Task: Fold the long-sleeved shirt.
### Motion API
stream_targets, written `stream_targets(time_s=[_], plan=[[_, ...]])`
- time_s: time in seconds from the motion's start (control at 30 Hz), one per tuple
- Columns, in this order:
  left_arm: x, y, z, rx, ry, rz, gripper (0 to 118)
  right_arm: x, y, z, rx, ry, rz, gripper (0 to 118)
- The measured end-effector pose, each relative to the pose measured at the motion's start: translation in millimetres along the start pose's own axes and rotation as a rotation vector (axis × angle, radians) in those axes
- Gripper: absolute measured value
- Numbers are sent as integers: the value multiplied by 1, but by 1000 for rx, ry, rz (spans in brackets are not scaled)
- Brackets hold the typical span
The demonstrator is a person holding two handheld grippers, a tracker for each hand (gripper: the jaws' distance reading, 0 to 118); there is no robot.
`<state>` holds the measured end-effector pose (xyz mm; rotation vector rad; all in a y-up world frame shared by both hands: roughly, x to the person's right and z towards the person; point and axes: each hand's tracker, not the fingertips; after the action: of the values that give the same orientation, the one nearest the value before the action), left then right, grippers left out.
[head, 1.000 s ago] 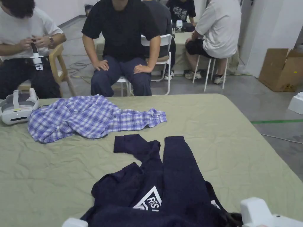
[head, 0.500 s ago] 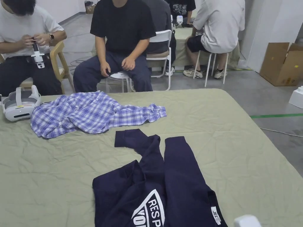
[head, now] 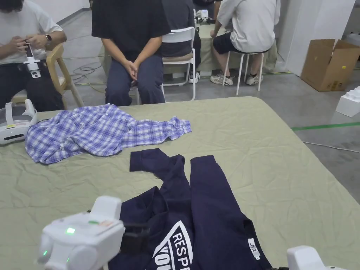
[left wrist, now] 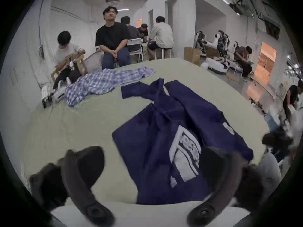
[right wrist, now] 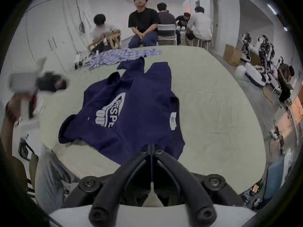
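Observation:
A navy long-sleeved shirt [head: 207, 211] with a white print lies on the green table cover [head: 281, 158], both sleeves stretched toward the far side. In the left gripper view it is spread out under me [left wrist: 164, 132]. My left gripper [left wrist: 151, 158] is held above the shirt's left part, jaws wide apart, nothing between them; its white body [head: 81, 235] shows low in the head view. My right gripper [right wrist: 152, 147] is shut on the near edge of the shirt [right wrist: 139, 99]. Its white body [head: 302, 258] pokes in at the bottom right.
A blue plaid shirt [head: 95, 133] lies crumpled at the far left of the table, beside a white headset [head: 14, 123]. Several people sit on chairs just past the far edge. A cardboard box [head: 327, 63] stands on the floor at the right.
The navy shirt, bunched and lifted near me a second ago, now lies flat. My left gripper has risen into the head view with its jaws open. The head camera tilted down.

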<state>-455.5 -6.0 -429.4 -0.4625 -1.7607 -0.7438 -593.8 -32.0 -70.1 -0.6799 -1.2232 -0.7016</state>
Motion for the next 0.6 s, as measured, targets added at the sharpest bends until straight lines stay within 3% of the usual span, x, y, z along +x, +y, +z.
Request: stream_targets(time_s=[0.2,0.37,0.43,0.47,0.5,0.53,0.57,0.6], plan=[[-31,57,-157,-174,135,14,95,-1,-18,-11,-61,21,-39,0],[-43,40,-233,-367,105,35,93,5,-28,-21,-104,21,-74,0],[-37,21,-244,-399,78,19,83,10,-29,-25,-112,-2,-94,0],[-35,21,-236,-340,17,55,69,13,-29,-27,-115,-17,-106,0],[-32,27,-231,-342,52,81,51,15,-28,-30,-117,-41,-122,9],[-28,29,-225,-336,34,71,24,17,-27,-33,-116,-60,-137,32],[-22,30,-218,-307,35,3,4,17,-26,-37,-126,-77,-135,64],[-15,31,-210,-297,70,-97,4,17,-25,-41,-141,-84,-129,93]])
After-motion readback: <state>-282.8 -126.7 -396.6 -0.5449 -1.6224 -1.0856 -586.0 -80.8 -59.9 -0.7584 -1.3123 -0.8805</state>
